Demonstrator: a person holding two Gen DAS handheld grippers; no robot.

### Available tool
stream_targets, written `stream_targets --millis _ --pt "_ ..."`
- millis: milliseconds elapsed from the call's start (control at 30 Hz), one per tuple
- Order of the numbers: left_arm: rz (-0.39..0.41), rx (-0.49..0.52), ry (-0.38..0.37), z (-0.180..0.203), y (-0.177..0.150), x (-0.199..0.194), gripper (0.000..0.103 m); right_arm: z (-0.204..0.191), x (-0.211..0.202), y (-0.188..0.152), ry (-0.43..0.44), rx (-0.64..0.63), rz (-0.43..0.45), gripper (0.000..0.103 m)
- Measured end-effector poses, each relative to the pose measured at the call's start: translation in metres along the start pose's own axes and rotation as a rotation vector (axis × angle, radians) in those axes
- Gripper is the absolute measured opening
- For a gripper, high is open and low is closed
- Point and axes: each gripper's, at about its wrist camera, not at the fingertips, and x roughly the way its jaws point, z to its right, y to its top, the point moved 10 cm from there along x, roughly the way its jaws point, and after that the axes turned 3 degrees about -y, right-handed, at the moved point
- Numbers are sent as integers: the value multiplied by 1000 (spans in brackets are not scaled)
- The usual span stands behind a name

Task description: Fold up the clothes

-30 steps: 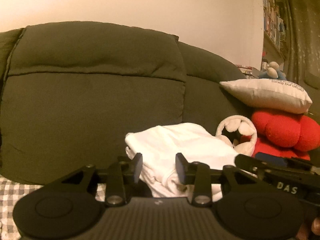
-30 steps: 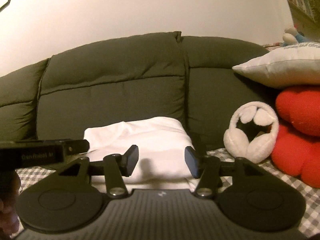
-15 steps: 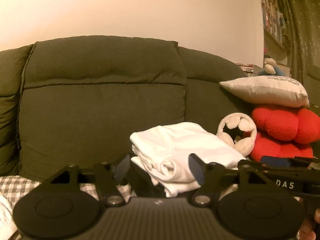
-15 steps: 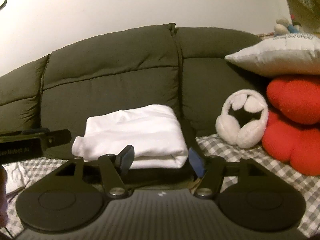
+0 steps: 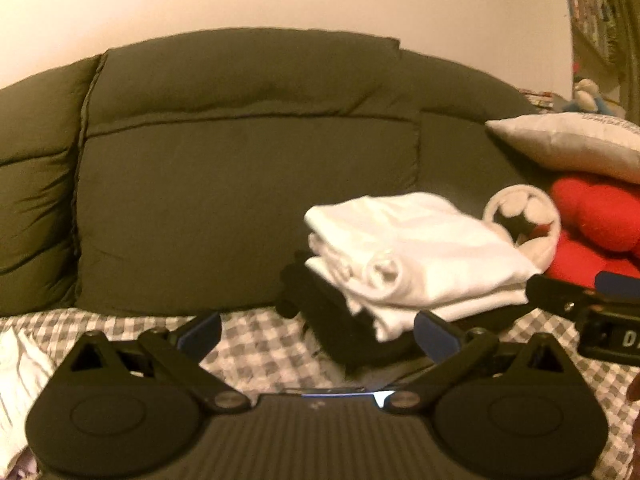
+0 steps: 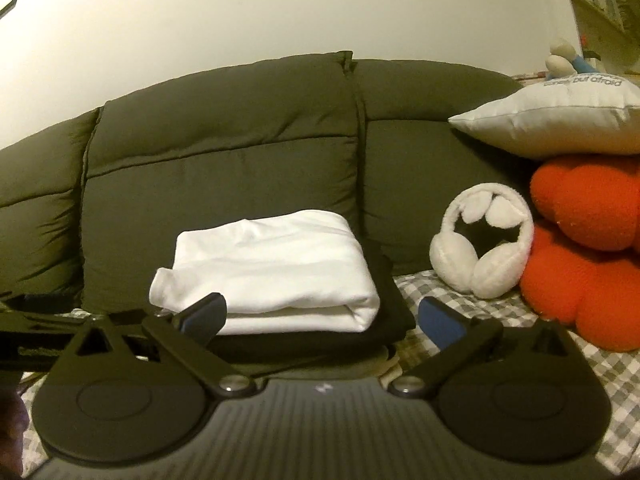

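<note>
A folded white garment [image 6: 272,268] lies on top of a folded black garment [image 6: 320,340] on the checked sofa cover, against the dark green back cushion. In the left wrist view the same white garment [image 5: 416,264] sits ahead and to the right, over the black garment [image 5: 340,320]. My right gripper [image 6: 318,316] faces the stack, jaws opening wide, pads clear of the cloth. My left gripper [image 5: 316,334] is to the stack's left, jaws opening wide with only checked cover between them. The right gripper's finger [image 5: 568,300] shows at the right edge.
White fluffy earmuffs [image 6: 484,244] lean beside the stack on the right, with a red plush cushion [image 6: 584,248] and a white pillow [image 6: 560,120] beyond. Another white cloth [image 5: 20,384] lies at the left edge. The dark green sofa back [image 5: 240,184] closes off the far side.
Both grippers' jaws have spread wide and drawn back from the white garment, which now rests on the black one. The left view has swung left and tipped down.
</note>
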Motion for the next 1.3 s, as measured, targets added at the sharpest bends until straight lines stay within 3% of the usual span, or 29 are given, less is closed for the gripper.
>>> stream_targets --millis 567,1300 --pt "-4 40 40 8 1 3 102 1 -1 -1 -9 3 1 103" --pt "-19 40 40 14 1 6 102 8 5 -9 -23 23 -35 103"
